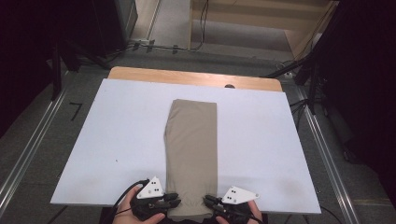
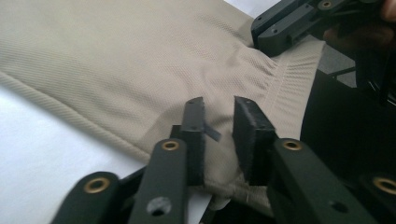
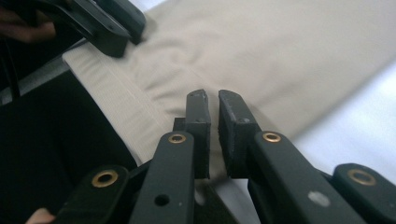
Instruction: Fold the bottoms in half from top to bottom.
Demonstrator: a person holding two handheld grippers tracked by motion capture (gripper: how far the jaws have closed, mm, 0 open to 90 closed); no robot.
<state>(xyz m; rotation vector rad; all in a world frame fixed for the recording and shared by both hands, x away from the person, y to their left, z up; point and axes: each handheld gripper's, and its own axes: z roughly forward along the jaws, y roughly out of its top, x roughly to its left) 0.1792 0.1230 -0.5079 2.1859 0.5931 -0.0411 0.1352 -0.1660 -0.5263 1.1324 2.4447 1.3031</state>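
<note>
Where the white board [image 1: 116, 135] covers the wooden table [image 1: 196, 77], a beige folded cloth [image 1: 192, 154] lies lengthwise down its middle, running from the far part of the board to the near edge, where its ribbed end hangs slightly over toward the person. At that near end the two grippers sit on either side of the cloth, each held in a hand that comes in from the bottom of the high view. The left gripper [image 1: 172, 200] points inward at the cloth's left near corner, and the right gripper [image 1: 208, 201] points inward at the right near corner, so the two face each other across the strip. In the left gripper view, the left gripper [image 2: 218, 121] has its jaws parted by a small gap, with the cloth [image 2: 121, 65] lying under and just past the tips; nothing is pinched between them, and a short grey tab shows beside the left jaw. The other gripper [image 2: 289, 23] rests on the cloth's far corner, by the ribbed band. In the right gripper view, the right gripper [image 3: 211, 100] has its jaws nearly closed, only a thin slit between them, with no fabric visibly caught; the cloth [image 3: 261, 51] spreads out beyond them, and the other gripper [image 3: 112, 28] sits at the opposite corner.
</note>
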